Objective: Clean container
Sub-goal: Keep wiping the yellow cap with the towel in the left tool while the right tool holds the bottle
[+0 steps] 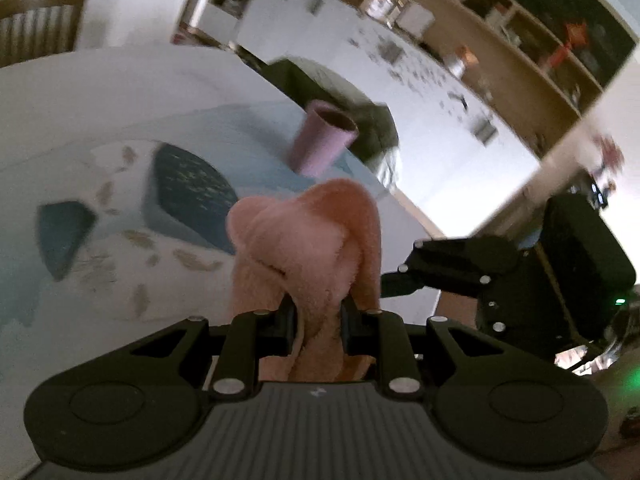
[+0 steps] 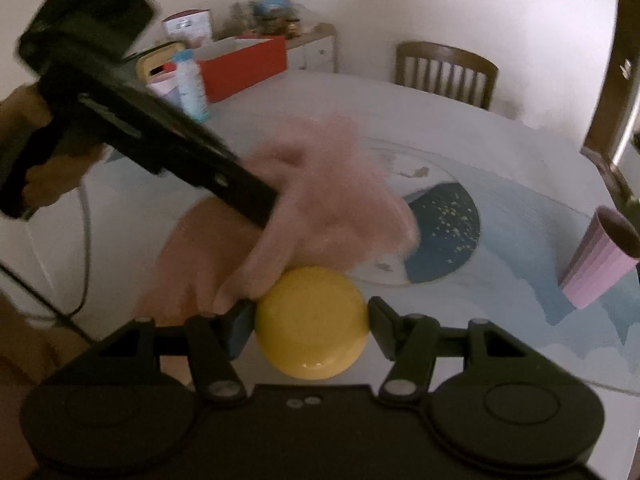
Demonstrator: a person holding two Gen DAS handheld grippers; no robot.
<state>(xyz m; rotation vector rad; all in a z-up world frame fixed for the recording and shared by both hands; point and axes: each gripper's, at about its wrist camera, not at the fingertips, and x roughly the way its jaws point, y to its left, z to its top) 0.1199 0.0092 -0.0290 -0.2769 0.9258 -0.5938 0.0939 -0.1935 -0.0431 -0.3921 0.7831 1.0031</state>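
My left gripper (image 1: 316, 312) is shut on a fluffy pink cloth (image 1: 304, 240) that bulges up between its fingers. In the right wrist view the same left gripper (image 2: 256, 204) comes in from the upper left, and the pink cloth (image 2: 320, 208), blurred, lies against the top of a yellow bowl-like container (image 2: 312, 324). My right gripper (image 2: 312, 324) is shut on that yellow container, one finger on each side. In the left wrist view the right gripper (image 1: 400, 280) shows at the right edge; the container is hidden there.
A pink ribbed cup (image 1: 320, 140) (image 2: 600, 264) stands on the white table with a blue patterned mat (image 2: 444, 232). A bottle (image 2: 192, 84) and red box (image 2: 244, 64) sit at the far left. A wooden chair (image 2: 444, 72) stands behind the table. A hand (image 2: 48, 164) holds the left gripper.
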